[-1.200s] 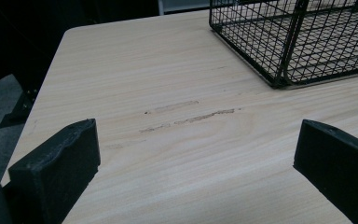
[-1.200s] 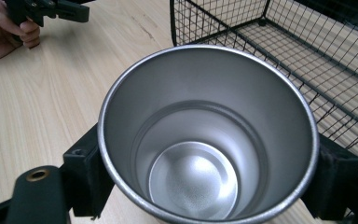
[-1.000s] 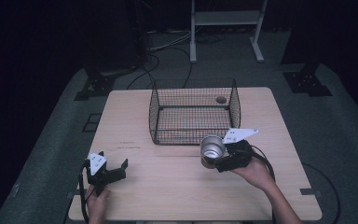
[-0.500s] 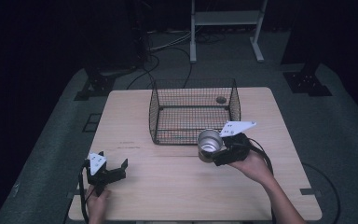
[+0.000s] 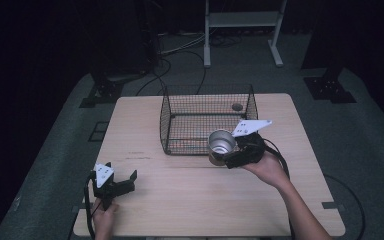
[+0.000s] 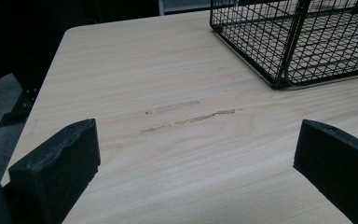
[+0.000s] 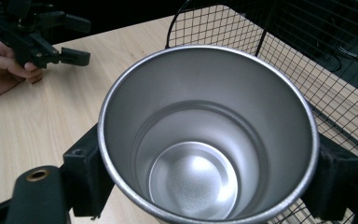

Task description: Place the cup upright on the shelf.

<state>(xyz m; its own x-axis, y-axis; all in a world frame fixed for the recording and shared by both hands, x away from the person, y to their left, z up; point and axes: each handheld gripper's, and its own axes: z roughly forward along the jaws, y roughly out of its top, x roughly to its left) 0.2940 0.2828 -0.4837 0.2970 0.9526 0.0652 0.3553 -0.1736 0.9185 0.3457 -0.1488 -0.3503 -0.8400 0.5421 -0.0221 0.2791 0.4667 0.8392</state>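
- One pale wooden bench (image 5: 190, 200) carries everything here; in the high view its bare boards spread from my hands at the near edge out to the far edge.
- On it stands a black wire basket (image 5: 180, 127), open on top, lying at about 12 o'clock from the bench's middle; a small round dark object (image 5: 237, 106) sits near its far right corner, too small for me to tell what it is.
- The steel cup (image 5: 221, 146) is next in size: a plain metal tumbler, empty, its mouth tipped toward the high camera. It is just at the basket's near right corner, at about 5 o'clock from the basket's centre, over the bench.
- In the right gripper view the steel cup (image 7: 200, 140) looms large, shiny inside down to its round bottom, with the basket's mesh behind it at 1 o'clock.
- My right gripper (image 5: 232, 155) has its fingers (image 7: 86, 172) pressed on the cup's wall from both sides, so they hold the cup; my right hand (image 5: 270, 170) sits behind it at 4 o'clock.
- My left gripper (image 5: 122, 181) rests low at the bench's near left, at about 8 o'clock from the basket, well apart from the cup; its fingers (image 6: 56, 163) stand wide with nothing but bare wood between them.
- My left hand (image 5: 102, 215) grips it from 6 o'clock, at the bench's near edge.
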